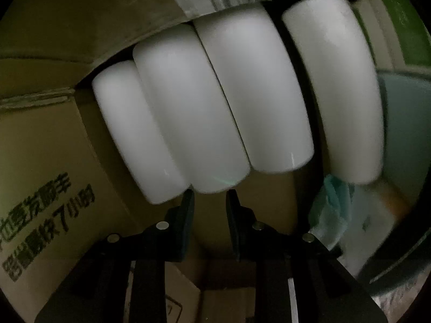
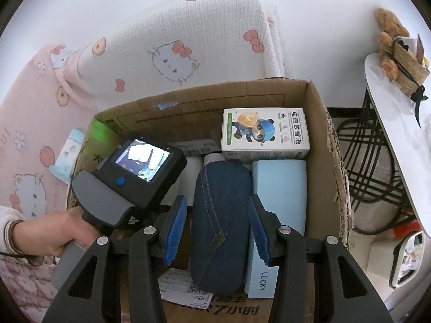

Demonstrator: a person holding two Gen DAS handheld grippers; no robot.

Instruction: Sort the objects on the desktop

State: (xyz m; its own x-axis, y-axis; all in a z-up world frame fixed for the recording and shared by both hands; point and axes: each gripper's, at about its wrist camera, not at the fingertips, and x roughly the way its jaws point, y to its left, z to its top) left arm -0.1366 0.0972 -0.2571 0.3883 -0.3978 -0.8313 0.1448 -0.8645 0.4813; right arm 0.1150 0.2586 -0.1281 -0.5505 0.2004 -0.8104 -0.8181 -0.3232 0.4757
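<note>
In the right wrist view a cardboard box (image 2: 320, 113) holds a denim pouch (image 2: 219, 228), a light blue LUCKY box (image 2: 280, 188) and a white mosquito-liquid carton (image 2: 265, 133). My right gripper (image 2: 216, 215) is open, its blue-padded fingers on either side of the denim pouch and a little apart from it. The left gripper's body (image 2: 129, 177) reaches into the box's left side. In the left wrist view, inside the dim box, several white cylinders (image 1: 215, 102) lie side by side. My left gripper (image 1: 210, 196) is open just below their ends, holding nothing.
A Hello Kitty blanket (image 2: 175, 40) lies behind the box. A white side table (image 2: 398, 123) with a teddy bear (image 2: 390, 32) stands at the right. A tissue pack (image 2: 68, 150) sits left of the box. A teal bag (image 1: 334, 202) and pale basin (image 1: 404, 123) show right of the cylinders.
</note>
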